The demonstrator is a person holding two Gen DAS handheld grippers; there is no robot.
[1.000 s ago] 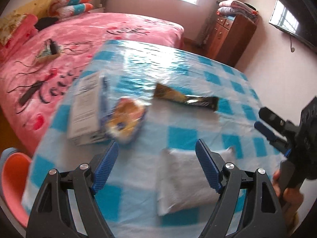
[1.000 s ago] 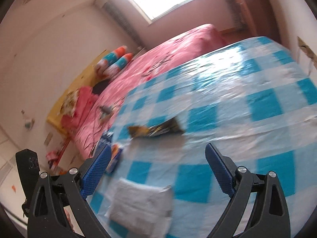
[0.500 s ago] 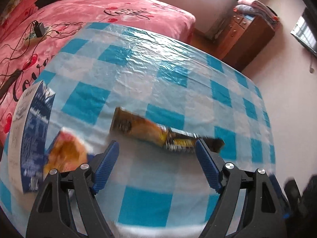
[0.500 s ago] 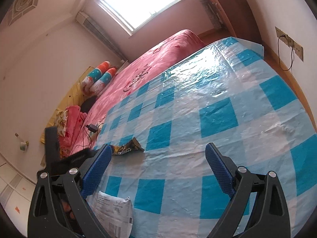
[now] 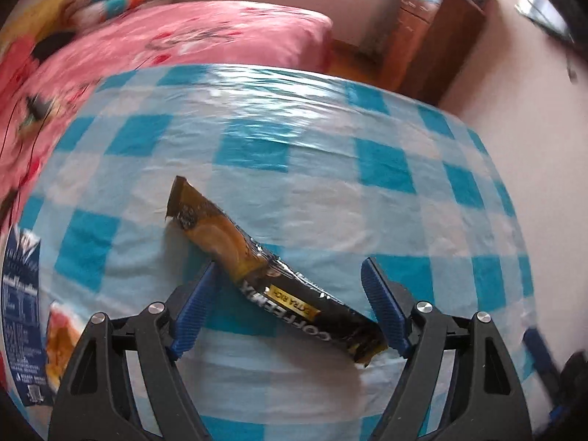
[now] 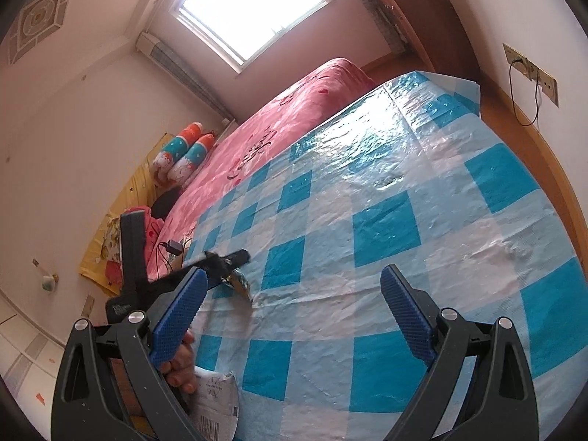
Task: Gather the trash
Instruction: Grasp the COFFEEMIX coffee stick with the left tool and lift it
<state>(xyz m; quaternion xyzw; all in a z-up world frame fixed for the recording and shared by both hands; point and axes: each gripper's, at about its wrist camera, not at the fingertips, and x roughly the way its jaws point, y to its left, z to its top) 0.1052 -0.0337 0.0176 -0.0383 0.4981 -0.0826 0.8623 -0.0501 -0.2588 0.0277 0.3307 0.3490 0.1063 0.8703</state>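
Blue ribbed pads, nearest item: left gripper [image 5: 290, 308], jaws spread wide, nothing pinched, hovering low over the table. Between and just ahead of them: coffee-mix sachet [image 5: 272, 275], black and gold foil, lying flat and askew on the checked plastic tablecloth [image 5: 386, 169], its near end close to the right-hand pad, its far end angled up and left past the other.
Left edge of the cloth: blue-and-white carton [image 5: 20, 316] and an orange-yellow wrapper [image 5: 60, 334], both untouched.
Right gripper [image 6: 294, 316]: jaws likewise spread, holding nothing, idle over bare cloth; a white printed packet [image 6: 217, 400] lies below its left pad.
Beyond the table: pink bed [image 5: 205, 36]; wooden cabinet [image 5: 426, 36] against the far wall.
Step in hand, by judgement: approach to the sachet. Next move calls for lowering slightly, squaring the pads across the sachet's narrow width, then closing; thin foil lying flat may slip or crumple.
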